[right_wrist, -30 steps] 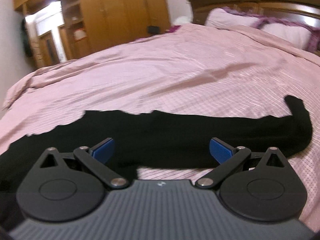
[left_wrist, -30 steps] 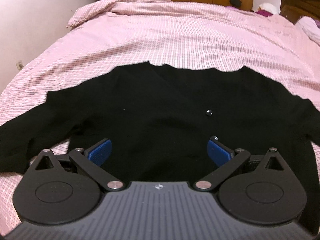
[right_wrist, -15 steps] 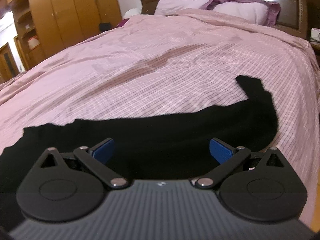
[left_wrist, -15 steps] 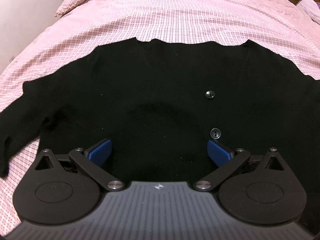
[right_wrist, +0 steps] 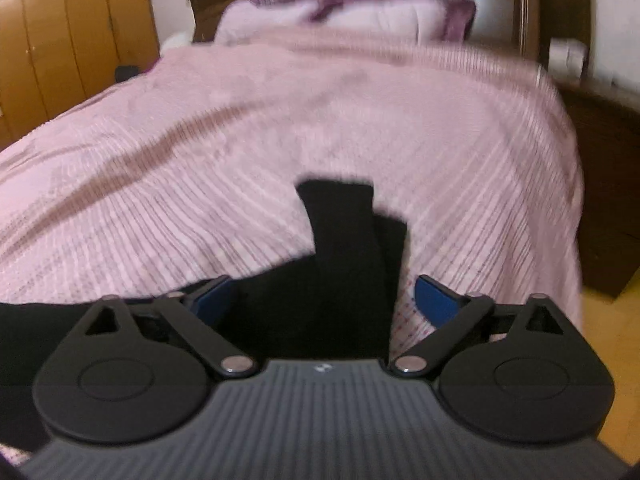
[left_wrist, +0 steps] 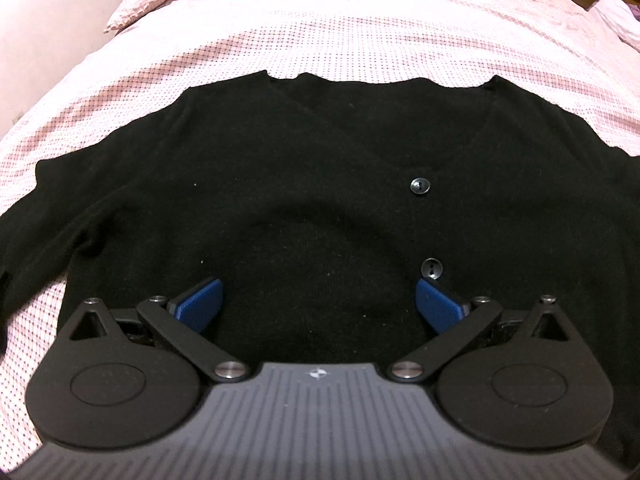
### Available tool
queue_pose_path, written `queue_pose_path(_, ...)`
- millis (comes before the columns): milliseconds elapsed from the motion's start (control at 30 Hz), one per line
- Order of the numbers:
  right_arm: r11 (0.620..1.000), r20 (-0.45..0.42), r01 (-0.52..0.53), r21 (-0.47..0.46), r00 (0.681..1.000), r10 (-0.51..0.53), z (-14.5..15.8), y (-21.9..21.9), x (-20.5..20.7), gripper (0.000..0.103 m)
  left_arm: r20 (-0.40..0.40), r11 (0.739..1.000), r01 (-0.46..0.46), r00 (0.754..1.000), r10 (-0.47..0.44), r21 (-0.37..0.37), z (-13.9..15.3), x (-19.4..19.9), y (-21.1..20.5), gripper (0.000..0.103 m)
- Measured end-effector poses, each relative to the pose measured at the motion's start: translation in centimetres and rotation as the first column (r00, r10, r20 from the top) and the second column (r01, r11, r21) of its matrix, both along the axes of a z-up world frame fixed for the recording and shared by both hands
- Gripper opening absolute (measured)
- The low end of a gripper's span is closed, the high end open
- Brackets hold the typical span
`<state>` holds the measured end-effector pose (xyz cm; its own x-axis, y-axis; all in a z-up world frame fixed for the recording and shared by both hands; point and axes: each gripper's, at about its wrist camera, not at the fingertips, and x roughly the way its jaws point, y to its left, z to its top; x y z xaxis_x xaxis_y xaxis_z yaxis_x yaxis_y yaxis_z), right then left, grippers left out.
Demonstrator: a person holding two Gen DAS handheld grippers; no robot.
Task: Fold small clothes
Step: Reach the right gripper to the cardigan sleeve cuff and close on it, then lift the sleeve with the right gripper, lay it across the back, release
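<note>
Two handheld grippers hover over a black cardigan [left_wrist: 304,184] spread flat, front up, on a bed [left_wrist: 360,36] covered in a pink checked bedspread.

From the left wrist view, the left gripper [left_wrist: 318,304] points down at the body of the cardigan. Its blue-padded fingers [left_wrist: 200,306] stand wide apart with only the dark knit below them; nothing is pinched between them. Two dark buttons run up the front: a lower button [left_wrist: 431,269] just beyond the right-hand pad, and an upper button [left_wrist: 419,186] farther up at the base of the V neckline. One sleeve trails off toward the left edge of the view.

From the right wrist view, which is blurred, the right gripper [right_wrist: 322,300] is over the other sleeve [right_wrist: 344,236], which stretches away across the bedspread, its cuff end pointing toward the pillows [right_wrist: 348,16] and dark wooden headboard [right_wrist: 560,8]. Its fingers are wide and closing, with the sleeve lying in the gap between them; the pads do not visibly press the cloth. A wooden wardrobe [right_wrist: 60,36] stands to the left.
</note>
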<state>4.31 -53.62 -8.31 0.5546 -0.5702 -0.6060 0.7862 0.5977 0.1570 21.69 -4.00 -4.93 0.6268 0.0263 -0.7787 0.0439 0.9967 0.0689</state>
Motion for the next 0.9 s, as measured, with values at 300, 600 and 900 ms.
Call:
queue_pose_path(300,0.996,0.091,-0.09,0.03,0.992,0.087,1.3,0.7,-0.4,0.02,0.037,0.999,0.033,0.999,-0.033,0.004,0.0,-0.6,0.0,0.103)
queue_pose_path(600,0.968,0.258,-0.249,-0.005,0.935,0.242,7.5,3.1,-0.4,0.016,0.089,0.979,0.192,0.979,-0.186,-0.067,2.0,-3.2,-1.3,0.086)
queue_pose_path(900,0.939,0.319,-0.345,-0.008,0.889,0.329,10.7,5.7,1.6,0.015,0.032,0.963,0.265,0.964,-0.263,-0.051,0.7,-3.5,-4.0,0.078)
